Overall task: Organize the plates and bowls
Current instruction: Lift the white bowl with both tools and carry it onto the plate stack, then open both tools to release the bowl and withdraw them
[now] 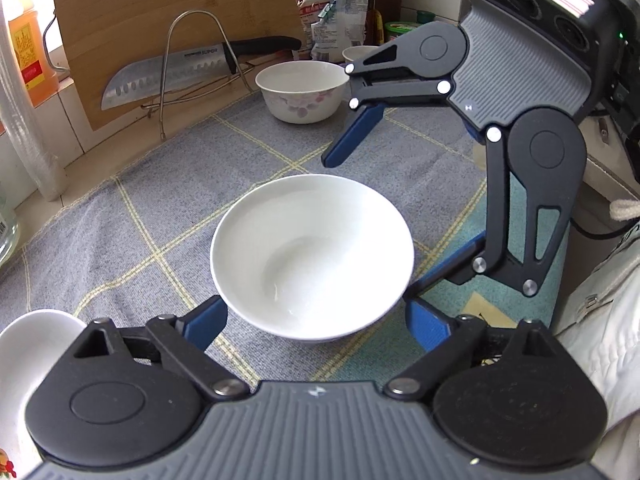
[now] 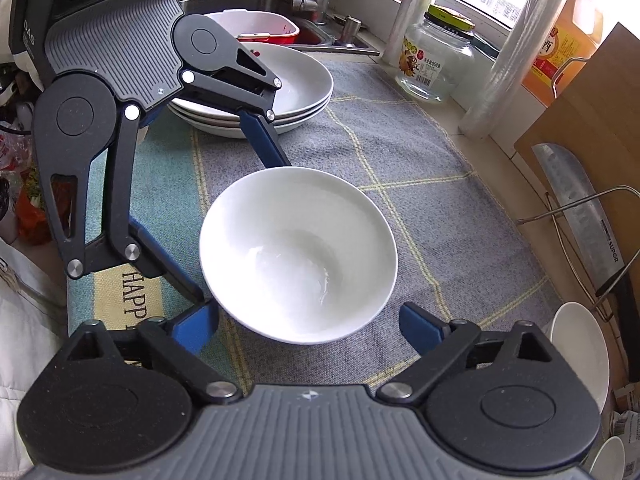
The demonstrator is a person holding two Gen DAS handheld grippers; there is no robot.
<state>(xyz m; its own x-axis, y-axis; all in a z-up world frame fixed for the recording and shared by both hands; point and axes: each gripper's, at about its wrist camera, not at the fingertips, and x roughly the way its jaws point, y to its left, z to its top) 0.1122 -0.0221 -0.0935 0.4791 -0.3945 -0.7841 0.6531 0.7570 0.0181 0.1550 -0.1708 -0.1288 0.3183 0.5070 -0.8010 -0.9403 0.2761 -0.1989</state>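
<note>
While both my jaws stand wide, the white bowl (image 1: 312,256) sits free on the checked cloth (image 1: 140,220) between my left gripper (image 1: 316,324) and right gripper (image 2: 310,322).

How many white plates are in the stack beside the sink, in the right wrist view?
3 white ceramic plates, stacked at the far edge of the grey checked cloth; the left gripper hides part of them, so more may lie underneath.

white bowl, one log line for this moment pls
white bowl: upright on cloth | left gripper: open, astride bowl | right gripper: open, astride bowl
</note>
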